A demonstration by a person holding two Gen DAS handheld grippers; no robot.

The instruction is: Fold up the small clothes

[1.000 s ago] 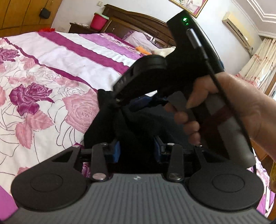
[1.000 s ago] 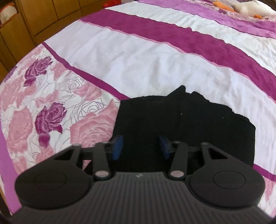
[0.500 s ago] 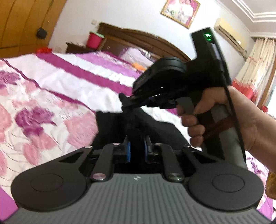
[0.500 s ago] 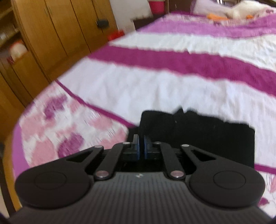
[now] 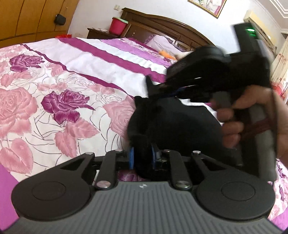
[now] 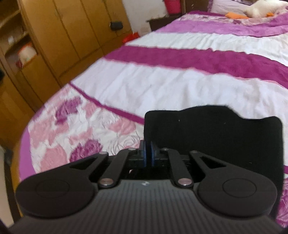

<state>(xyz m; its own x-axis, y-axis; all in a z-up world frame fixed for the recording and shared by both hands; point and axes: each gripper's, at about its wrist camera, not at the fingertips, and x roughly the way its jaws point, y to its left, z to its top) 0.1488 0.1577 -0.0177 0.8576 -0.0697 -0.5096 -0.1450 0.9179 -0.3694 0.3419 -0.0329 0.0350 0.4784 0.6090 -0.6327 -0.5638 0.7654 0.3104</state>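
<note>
Catching, from the left wrist only, the right hand-held gripper [image 5: 151, 86] from outside, blurred, with the person's right hand [image 5: 252, 111] wrapping its grip and a green light glowing on top. Taking in there also the dark headboard [image 5: 162, 23], a red bucket [image 5: 117, 24] and the corner of a framed picture [image 5: 212, 5]. Showing, from the right wrist alone, the wooden wardrobe [image 6: 54, 36] beside the bed [image 6: 162, 81] and something orange [image 6: 235, 15] near a white heap far up the bed.

Pinching a bunched fold of the black garment [image 5: 176, 122] between the blue pads of the left hand-held gripper [image 5: 142, 157], the jaws having just been opening a little with the cloth between them. Pressing the right one's pads almost together on the garment's near left edge, as seen along its own fingers. Hanging between the two grips, the cloth is rising from the left pads towards the right tips, with its lower part lying on the rose-printed end of the bed.

Hiding the garment's near edge behind both tool bodies in either view. Cutting off its right side behind the hand in the left view. Blurring the right tips too much there to make out the pads. Leaving the kind of garment impossible to tell.
</note>
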